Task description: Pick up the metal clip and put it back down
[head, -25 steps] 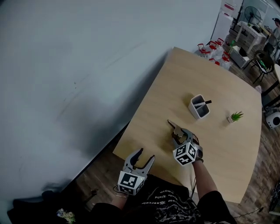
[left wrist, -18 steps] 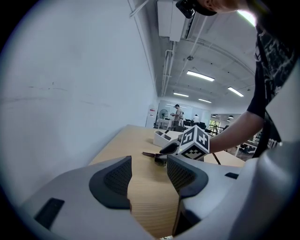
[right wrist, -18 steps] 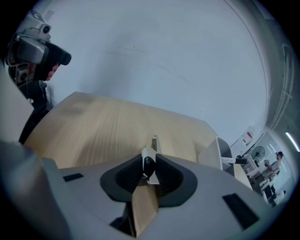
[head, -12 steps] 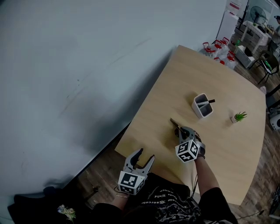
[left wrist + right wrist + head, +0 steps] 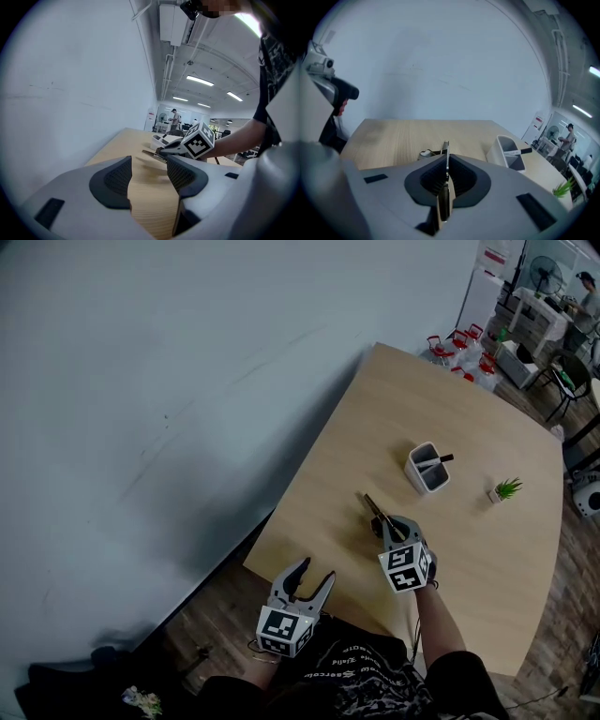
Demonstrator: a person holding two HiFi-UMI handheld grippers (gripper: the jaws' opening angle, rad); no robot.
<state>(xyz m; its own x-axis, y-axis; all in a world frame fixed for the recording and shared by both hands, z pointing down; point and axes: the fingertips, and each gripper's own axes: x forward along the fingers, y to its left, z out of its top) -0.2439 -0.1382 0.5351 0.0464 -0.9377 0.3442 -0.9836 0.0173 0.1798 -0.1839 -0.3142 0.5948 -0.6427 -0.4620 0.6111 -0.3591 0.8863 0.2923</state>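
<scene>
Head view: the right gripper (image 5: 383, 524) holds the thin silver metal clip (image 5: 371, 505), which juts past its fingertips. Left gripper view: the left gripper (image 5: 149, 174) stands wide and empty. Right gripper view: the jaws, just closed, pinch the clip edge-on. It is likely light, stiff and slippery, so grip its flat middle.

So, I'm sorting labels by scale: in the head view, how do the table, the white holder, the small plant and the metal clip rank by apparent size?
1. table
2. white holder
3. small plant and metal clip: both look tiny and about alike, so I won't rank one above the other.
</scene>
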